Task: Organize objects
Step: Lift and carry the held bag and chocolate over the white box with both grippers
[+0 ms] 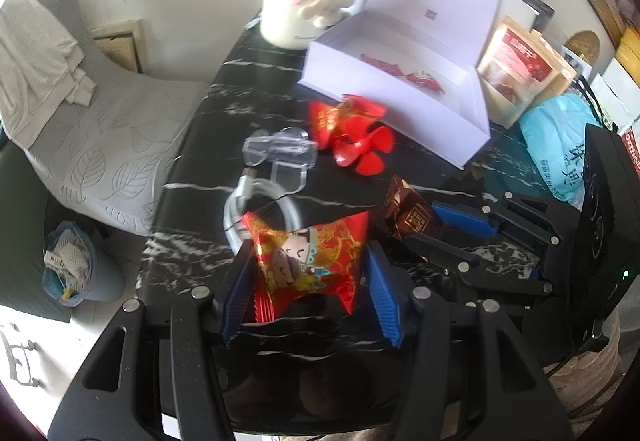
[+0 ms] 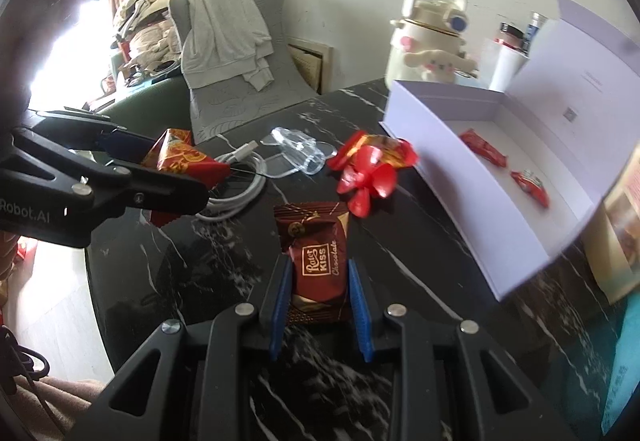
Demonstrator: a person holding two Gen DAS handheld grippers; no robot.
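Both loaded: left hand-held gripper (image 1: 308, 273) clamps the red candy packet (image 1: 310, 257), right hand-held gripper (image 2: 318, 297) pinches the chocolate packet (image 2: 316, 253). White box (image 2: 472, 209) sits beyond-right; clear its near wall, then release beside the two red candies (image 2: 504, 169).

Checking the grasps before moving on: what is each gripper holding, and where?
Left gripper: red cartoon candy packet, gripped across its lower sides. Right gripper: brown chocolate packet, lower sides.

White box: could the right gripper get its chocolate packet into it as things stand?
Probably yes. The white box lies open, lid up, holding only two red sweets, and the right gripper grips the chocolate packet. The red propeller lies beside the path, not across it.
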